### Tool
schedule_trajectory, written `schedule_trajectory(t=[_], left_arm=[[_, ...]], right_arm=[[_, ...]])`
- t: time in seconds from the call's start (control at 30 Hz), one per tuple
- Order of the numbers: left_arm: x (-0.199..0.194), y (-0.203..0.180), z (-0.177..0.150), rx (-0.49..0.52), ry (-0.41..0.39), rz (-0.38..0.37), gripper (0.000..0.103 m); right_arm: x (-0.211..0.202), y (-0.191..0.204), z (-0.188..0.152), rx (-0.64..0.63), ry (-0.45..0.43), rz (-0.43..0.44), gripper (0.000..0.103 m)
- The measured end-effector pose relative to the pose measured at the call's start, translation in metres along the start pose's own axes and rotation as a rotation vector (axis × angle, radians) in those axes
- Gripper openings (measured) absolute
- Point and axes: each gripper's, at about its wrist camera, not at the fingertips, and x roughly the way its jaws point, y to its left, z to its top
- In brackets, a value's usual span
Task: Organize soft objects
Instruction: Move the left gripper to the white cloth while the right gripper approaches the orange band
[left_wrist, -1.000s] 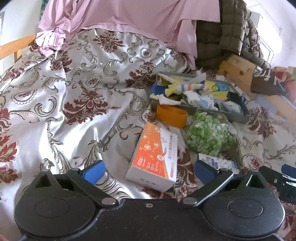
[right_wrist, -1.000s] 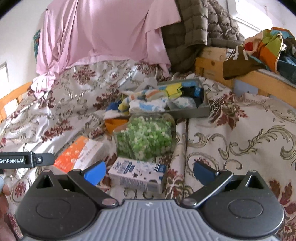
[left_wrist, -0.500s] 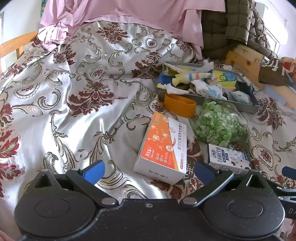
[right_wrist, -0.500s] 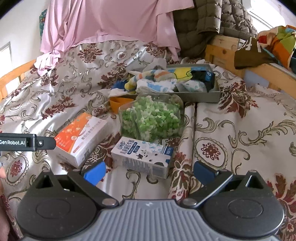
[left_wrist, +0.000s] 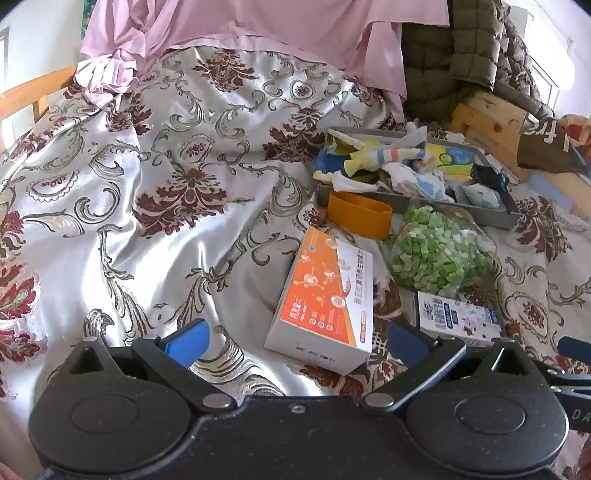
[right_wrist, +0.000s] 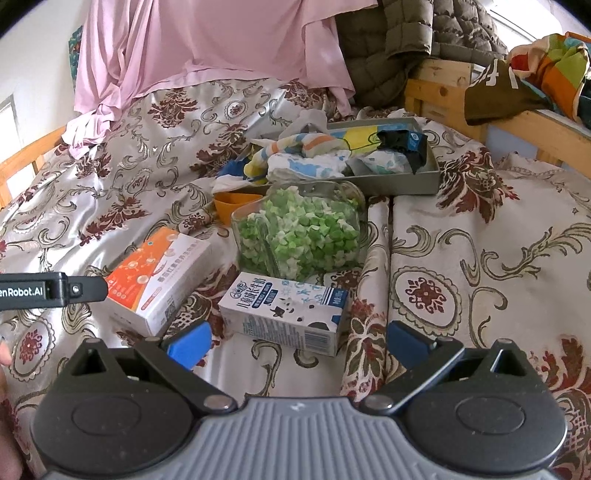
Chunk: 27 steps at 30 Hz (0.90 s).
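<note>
On the bed, a patterned satin bedspread (left_wrist: 147, 177) is lying rumpled under a small cluster of things. The left gripper (left_wrist: 295, 338) is hovering low over the spread with its blue fingers (left_wrist: 186, 338) standing wide apart and nothing between them; the near end of an orange and white box (left_wrist: 325, 299) is sitting just ahead of the gap. The right gripper (right_wrist: 297, 339) is likewise hanging spread and gripping nothing, with a blue and white milk carton (right_wrist: 286, 314) lying on its side just in front of it.

Beyond the carton, a clear jar of green paper stars (right_wrist: 299, 229) is lying on the spread, touching or nearly touching the carton's far edge. An orange cup (right_wrist: 232, 205) is sitting just beside the jar on its left, close against the grey tray (right_wrist: 424, 181) behind.

The soft things are lying in that tray: a striped sock (right_wrist: 295, 146), a white cloth with blue print (right_wrist: 306, 166), a yellow and blue cloth (right_wrist: 360, 138) and a dark bundle (right_wrist: 400, 142) at the right end, all jumbled together. A blue cloth (right_wrist: 232, 170) is spilling over the tray's left end onto the spread.

In the right wrist view the black edge of the left gripper is showing at the left, beside the orange box. Behind the tray, a pink sheet (right_wrist: 207, 48) and an olive quilted jacket (right_wrist: 388, 44) are draped at the head of the bed
</note>
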Motion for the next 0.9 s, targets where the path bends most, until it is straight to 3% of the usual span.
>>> schedule_trajectory(t=[0.57,0.9], left_arm=[[0.021,0.008,0.022,-0.084,-0.037,-0.020,0.102],[0.055,0.010,0.060,-0.038,-0.099,-0.092,0.102]], right_arm=[[0.009,-0.005,0.003,0.051,-0.085,0.036,0.103],[0.022,-0.003,0.012,0.027,-0.109,0.073,0.103]])
